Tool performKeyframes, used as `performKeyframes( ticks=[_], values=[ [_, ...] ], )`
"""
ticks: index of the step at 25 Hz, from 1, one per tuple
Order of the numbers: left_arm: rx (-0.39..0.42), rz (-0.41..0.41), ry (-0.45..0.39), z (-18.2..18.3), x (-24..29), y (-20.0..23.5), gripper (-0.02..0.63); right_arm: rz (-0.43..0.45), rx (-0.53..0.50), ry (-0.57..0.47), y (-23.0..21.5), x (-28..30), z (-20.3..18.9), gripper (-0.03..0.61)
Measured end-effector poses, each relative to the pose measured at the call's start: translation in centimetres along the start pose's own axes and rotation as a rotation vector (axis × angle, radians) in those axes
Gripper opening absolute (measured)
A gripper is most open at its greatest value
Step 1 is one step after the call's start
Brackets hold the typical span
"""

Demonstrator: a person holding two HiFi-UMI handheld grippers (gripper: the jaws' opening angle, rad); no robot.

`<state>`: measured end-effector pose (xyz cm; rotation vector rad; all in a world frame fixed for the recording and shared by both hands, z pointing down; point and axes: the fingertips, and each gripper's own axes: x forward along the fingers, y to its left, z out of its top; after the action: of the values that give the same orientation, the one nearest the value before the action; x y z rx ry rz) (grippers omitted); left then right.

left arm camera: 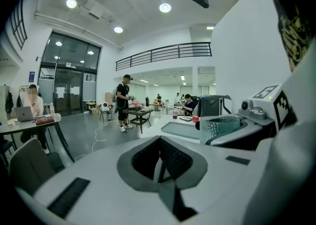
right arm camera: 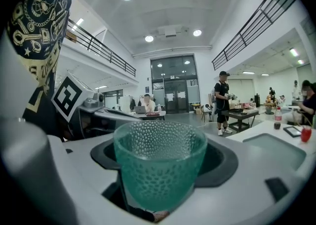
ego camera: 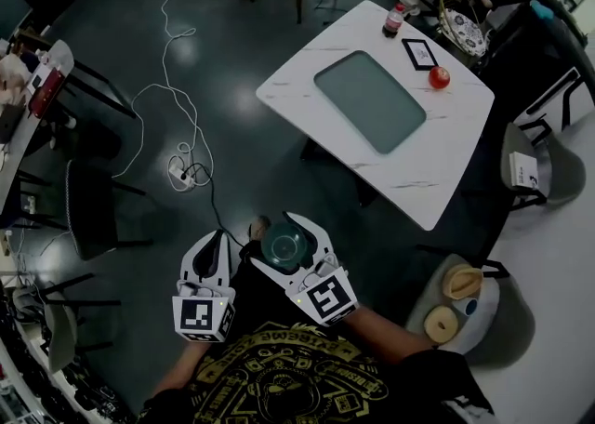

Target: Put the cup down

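Observation:
A green dimpled glass cup (ego camera: 284,244) is held upright in my right gripper (ego camera: 282,234), whose jaws are shut on its sides. In the right gripper view the cup (right arm camera: 159,169) fills the space between the jaws. It hangs over the dark floor, short of the white table (ego camera: 446,166). My left gripper (ego camera: 216,241) is beside it on the left, shut and holding nothing; its jaws (left arm camera: 160,167) meet in the left gripper view. That view also has the cup (left arm camera: 218,128) at the right.
The white table has a grey inset panel (ego camera: 370,99); at its far end are a bottle (ego camera: 394,19), a tablet (ego camera: 419,53) and a red fruit (ego camera: 439,77). A cable and power strip (ego camera: 181,174) lie on the floor. A dark chair (ego camera: 88,208) stands left, a round stool (ego camera: 456,306) right.

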<state>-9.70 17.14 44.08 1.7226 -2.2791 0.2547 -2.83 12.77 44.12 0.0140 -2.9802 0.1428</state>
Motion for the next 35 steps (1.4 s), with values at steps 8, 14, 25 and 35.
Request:
performKeyframes(
  ticks=[8,14,25,35],
  values=[
    [0.029,-0.156,-0.018,1.7,5.9,0.1,0.011,-0.145,-0.008,0.004,-4.1,1.4,0.8,0.396],
    [0.059,-0.291,-0.021,3.2,10.2,0.3,0.011,-0.274,0.016,0.004,-7.1,2.7,1.5,0.396],
    [0.095,-0.510,0.000,5.0,15.4,-1.3,0.011,-0.462,0.051,-0.012,-11.4,3.8,2.7,0.396],
    [0.147,-0.689,-0.017,7.0,18.9,-3.1,0.011,-0.642,0.045,0.002,-14.7,3.5,3.7,0.396]
  ],
)
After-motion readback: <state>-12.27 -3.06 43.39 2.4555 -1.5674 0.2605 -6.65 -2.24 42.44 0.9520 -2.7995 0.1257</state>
